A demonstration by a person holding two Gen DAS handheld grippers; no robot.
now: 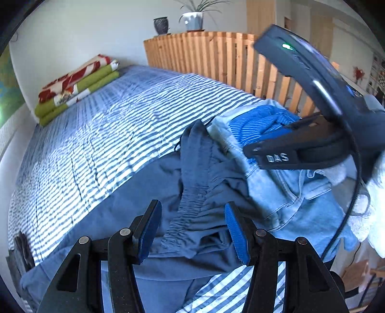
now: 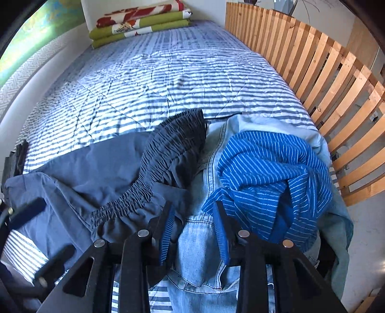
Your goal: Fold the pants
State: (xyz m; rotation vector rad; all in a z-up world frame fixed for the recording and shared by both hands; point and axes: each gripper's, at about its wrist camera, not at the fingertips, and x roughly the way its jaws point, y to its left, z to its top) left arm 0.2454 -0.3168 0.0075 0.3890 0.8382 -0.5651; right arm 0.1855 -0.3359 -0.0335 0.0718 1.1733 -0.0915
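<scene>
- Three garments crowd the near end of the bed (image 2: 154, 79): the dark blue pants (image 2: 79, 173) with a gathered elastic waistband (image 2: 154, 166), light denim jeans (image 2: 199, 243) just beside them, and a bright blue striped top (image 2: 272, 178) heaped on the jeans.
- The pants lie crumpled on the striped bedspread, their waistband bunched up and leaning against the jeans; part of the dark fabric spreads flat toward the left side of the bed.
- A folded stack of green and red-patterned linens (image 2: 139, 24) sits at the far end, well apart from the clothes.
- A wooden slatted rail (image 2: 336, 96) runs along the right edge of the bed, close beside the clothing heap; two plant pots (image 1: 178, 21) stand behind it in the left wrist view.
- The left gripper (image 1: 191, 228) points down over the pants, jaws spread, nothing between the pads.
- The right gripper (image 2: 195, 231) hangs over the jeans next to the waistband, jaws parted and empty; in the left wrist view its body appears blurred above the striped top.
- Most of the bedspread beyond the clothes lies bare up to the linens; a white wall borders the left side.
</scene>
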